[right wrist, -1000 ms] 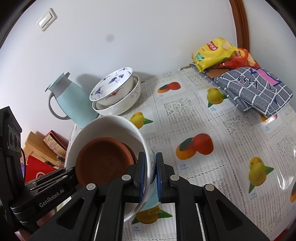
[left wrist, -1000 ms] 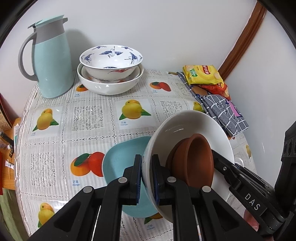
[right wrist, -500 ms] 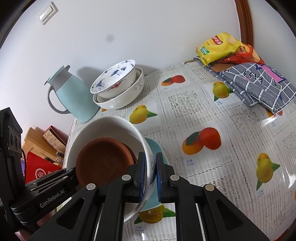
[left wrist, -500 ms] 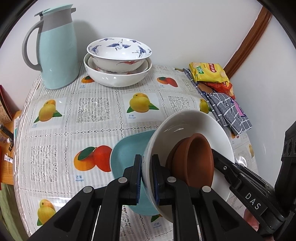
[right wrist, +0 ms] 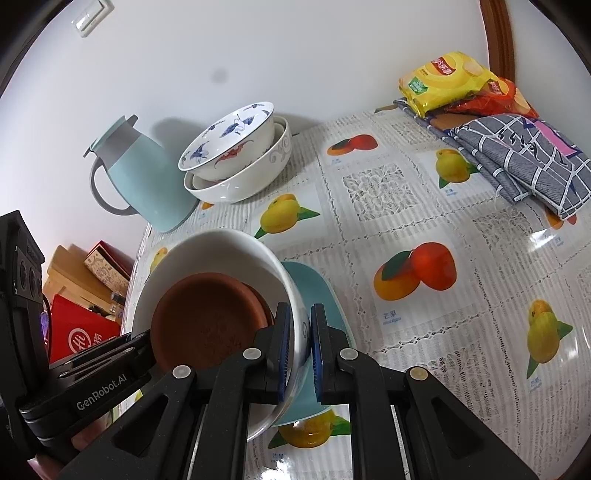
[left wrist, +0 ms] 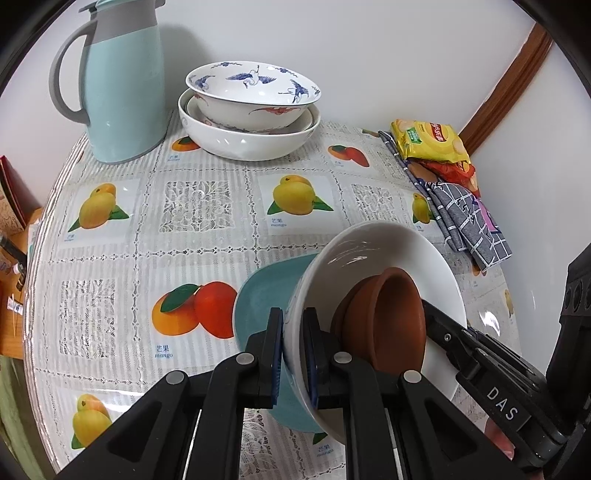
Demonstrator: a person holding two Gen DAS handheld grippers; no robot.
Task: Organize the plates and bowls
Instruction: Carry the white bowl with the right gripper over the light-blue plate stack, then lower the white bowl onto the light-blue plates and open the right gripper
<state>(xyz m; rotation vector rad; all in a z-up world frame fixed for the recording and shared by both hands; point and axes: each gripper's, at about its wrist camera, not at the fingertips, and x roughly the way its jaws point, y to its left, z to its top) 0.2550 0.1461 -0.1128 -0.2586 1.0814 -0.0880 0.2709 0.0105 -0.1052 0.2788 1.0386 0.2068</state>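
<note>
You have the white bowl pinched by its rim on two opposite sides: your left gripper has its jaws clamped narrow on the wall nearest its camera, and your right gripper grips the opposite rim the same way. Taking that bowl as the landmark, a brown clay bowl sits nested inside it, and a teal plate lies directly beneath it on the desk; whether bowl and plate touch you cannot tell. Behind the bowl, toward the wall, stands a stack of bowls, a blue-and-white patterned bowl resting in a larger white one, with a pale teal jug just beside the stack. Beyond the bowl on the far right lie a folded grey checked cloth and a yellow snack bag. The left wrist view gives you the clay bowl from the side and the other gripper's arm marked "DAS". The right wrist view alone looks down into the clay bowl's flat inside, and shows a wall switch and red boxes off the desk's edge.
</note>
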